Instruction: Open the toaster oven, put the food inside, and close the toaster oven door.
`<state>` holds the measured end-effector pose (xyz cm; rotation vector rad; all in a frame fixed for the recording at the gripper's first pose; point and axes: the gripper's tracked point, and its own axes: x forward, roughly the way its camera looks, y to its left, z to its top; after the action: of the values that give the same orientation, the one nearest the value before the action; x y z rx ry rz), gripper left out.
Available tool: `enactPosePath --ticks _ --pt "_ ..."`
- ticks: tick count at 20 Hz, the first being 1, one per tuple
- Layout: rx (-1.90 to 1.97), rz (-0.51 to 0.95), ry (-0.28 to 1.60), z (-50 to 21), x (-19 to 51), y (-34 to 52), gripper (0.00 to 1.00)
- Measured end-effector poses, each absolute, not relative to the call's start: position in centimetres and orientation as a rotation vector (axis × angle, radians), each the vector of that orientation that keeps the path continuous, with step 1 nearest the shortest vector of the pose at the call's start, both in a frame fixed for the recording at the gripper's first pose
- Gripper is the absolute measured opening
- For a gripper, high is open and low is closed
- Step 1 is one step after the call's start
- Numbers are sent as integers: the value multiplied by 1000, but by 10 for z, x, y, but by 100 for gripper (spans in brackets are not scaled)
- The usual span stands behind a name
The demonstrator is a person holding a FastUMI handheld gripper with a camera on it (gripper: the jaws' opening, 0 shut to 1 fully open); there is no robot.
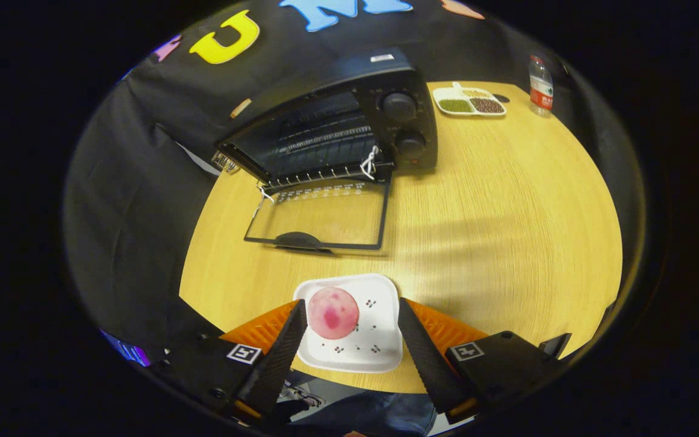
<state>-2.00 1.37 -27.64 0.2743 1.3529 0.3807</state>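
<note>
Your gripper (349, 331): jaws spread wide, straddling white square plate (380, 340) at near table edge; whether fingers touch plate rim, cannot tell. Round pink food ball (332, 312) sits on plate, close to left finger (280, 358). Black toaster oven (337, 121) at 12 o'clock, well beyond fingers, glass door (319, 218) dropped flat onto round wooden table (507, 200), wire rack visible inside. At 1 o'clock, far side: white divided dish of beans (469, 102), clear plastic bottle (540, 86) beside it.
</note>
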Motion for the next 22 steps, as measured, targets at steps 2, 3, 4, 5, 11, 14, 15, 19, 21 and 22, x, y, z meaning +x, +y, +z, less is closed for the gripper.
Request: enactPosePath --ticks 2,3,4,5,11,14,15,19,21,22 --pt "292 415 1423 -287 -27 12 97" --pt "278 423 1448 -295 -29 9 97" --pt "260 430 1462 -301 -29 6 97" --pt "240 441 1480 -308 -31 6 97" --pt "131 472 1580 -339 -43 -1 82" --pt "84 459 1614 -352 -48 -5 59" --pt "89 456 1618 -352 -49 -4 52" --pt "84 437 1640 -356 -47 -12 19" --pt "147 467 1648 -363 -49 -8 5" --pt "189 477 1650 -351 -47 -12 2"
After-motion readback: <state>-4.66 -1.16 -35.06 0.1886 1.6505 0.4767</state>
